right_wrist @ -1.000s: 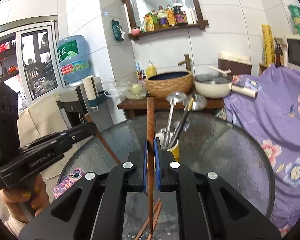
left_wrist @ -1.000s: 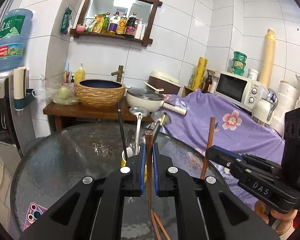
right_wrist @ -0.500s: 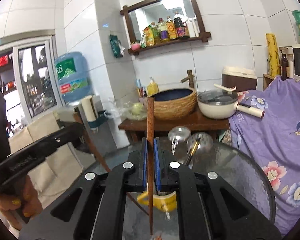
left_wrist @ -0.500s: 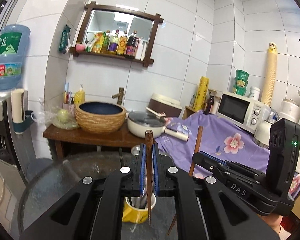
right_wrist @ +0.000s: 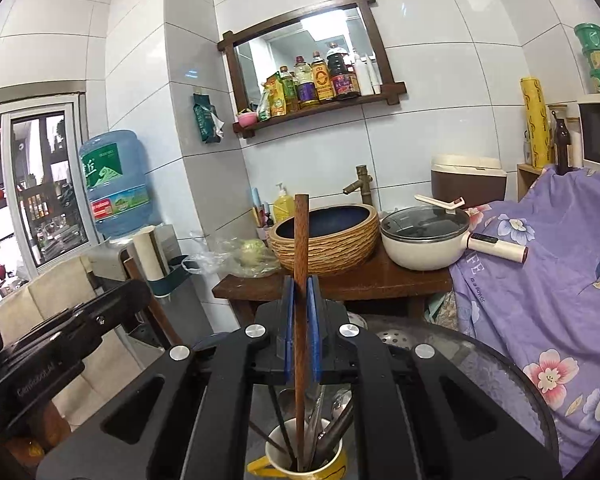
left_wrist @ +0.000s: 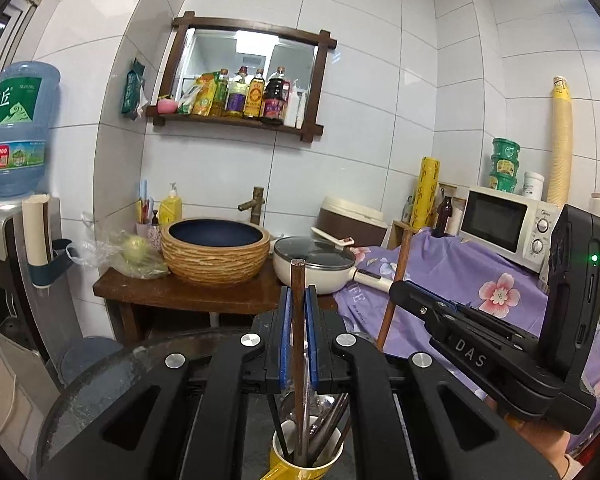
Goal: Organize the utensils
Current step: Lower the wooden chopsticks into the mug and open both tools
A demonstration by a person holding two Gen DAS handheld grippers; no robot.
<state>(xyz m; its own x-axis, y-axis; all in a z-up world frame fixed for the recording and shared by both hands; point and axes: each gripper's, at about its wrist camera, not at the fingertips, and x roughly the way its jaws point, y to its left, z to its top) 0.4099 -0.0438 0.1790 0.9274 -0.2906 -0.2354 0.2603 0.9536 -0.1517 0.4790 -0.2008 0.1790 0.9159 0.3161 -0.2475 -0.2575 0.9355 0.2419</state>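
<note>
**Legible markings**

My right gripper [left_wrist: 396, 286] carries "DAS" on its body, right of the left wrist frame. Water bottle [left_wrist: 14, 128], upper left: "96000" on its red band. Purple floral cloth [right_wrist: 540, 260]: "FE" and "is a FLOWER".

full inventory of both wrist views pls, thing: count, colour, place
chopstick: 2, brown, one upright in each gripper, tips in mug
mug: 1, yellow, on glass table, holds metal utensils
glass table: 1, dark, round
basin: 1, woven tan, blue inside, wooden counter
pot: 1, cream, lidded, beside basin
water jug: 1, blue, on dispenser
microwave: 1, white, right
floral cloth: 1, purple, right
left gripper: black, shut on chopstick
right gripper: black, shut on chopstick
</note>
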